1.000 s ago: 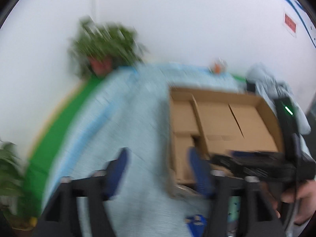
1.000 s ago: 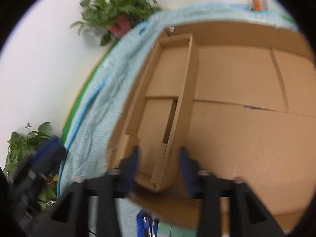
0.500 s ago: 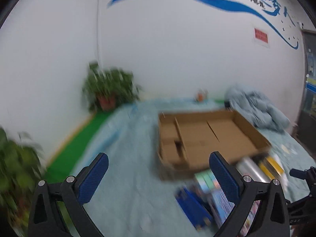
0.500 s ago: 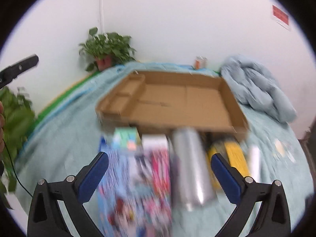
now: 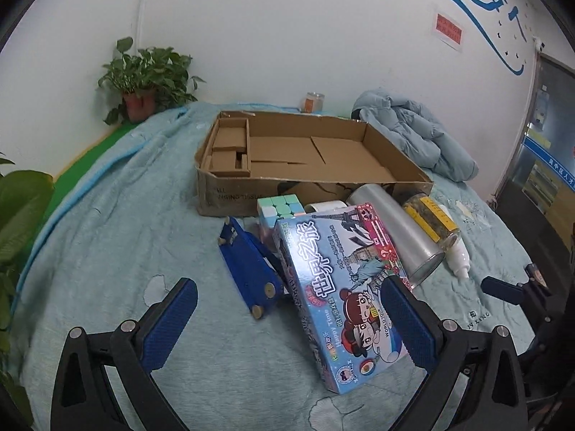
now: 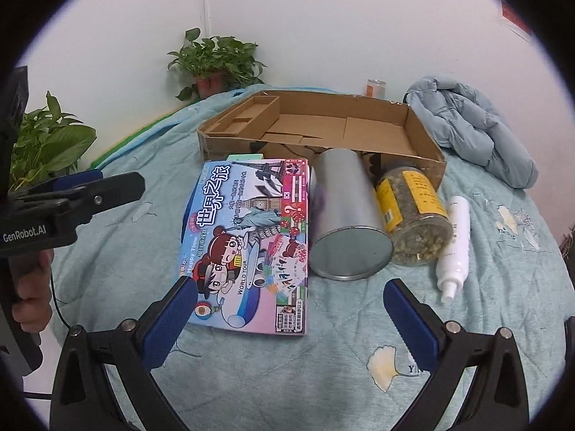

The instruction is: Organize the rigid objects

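Fronting cardboard box (image 6: 424,160) — game box (image 6: 251,237), tin (image 6: 345,212), jar (image 6: 413,215) | both grippers gaping, empty

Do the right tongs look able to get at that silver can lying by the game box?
Probably yes: the right tongs are open and empty, with bare quilt between them and the silver can.

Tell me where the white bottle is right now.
The white bottle lies on the blanket at the right end of the row, beside the jar, in front of the box's right corner.
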Action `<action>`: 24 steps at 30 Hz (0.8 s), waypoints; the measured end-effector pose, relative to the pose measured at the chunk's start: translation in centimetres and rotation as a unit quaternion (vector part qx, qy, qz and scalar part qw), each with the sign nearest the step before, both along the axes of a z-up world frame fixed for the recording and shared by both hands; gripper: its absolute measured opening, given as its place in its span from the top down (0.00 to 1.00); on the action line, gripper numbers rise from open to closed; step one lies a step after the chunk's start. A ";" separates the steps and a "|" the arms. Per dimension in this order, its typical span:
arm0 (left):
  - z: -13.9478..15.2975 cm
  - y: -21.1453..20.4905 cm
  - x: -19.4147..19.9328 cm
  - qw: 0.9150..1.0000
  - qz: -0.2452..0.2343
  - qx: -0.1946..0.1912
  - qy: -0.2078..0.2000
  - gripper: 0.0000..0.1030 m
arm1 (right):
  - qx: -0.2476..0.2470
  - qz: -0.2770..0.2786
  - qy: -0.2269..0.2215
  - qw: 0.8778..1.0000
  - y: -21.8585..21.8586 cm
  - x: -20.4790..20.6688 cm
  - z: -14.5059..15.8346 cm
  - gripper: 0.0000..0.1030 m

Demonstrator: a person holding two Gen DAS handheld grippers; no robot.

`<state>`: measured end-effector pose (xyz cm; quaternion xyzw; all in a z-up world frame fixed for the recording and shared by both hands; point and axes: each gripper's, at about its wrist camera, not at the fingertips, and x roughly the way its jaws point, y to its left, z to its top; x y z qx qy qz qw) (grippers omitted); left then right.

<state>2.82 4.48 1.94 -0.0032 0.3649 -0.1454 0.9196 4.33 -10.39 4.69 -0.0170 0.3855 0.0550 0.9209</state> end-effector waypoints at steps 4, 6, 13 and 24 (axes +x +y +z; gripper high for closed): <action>-0.4 0.3 3.6 0.999 -0.010 -0.015 0.042 0.00 | 0.014 0.008 0.014 1.000 -0.5 1.0 -1.1 0.00; -1.3 0.4 5.4 0.997 -0.016 -0.022 0.071 0.00 | 0.028 0.015 0.026 0.999 -0.8 2.1 -1.9 0.00; -5.4 -0.2 8.4 0.986 -0.038 -0.055 0.151 0.01 | 0.063 0.050 0.061 0.995 -0.5 4.6 -4.5 0.00; -8.2 -1.2 10.7 0.967 -0.072 -0.107 0.222 0.32 | 0.051 0.099 0.099 0.989 1.6 6.3 -6.1 0.01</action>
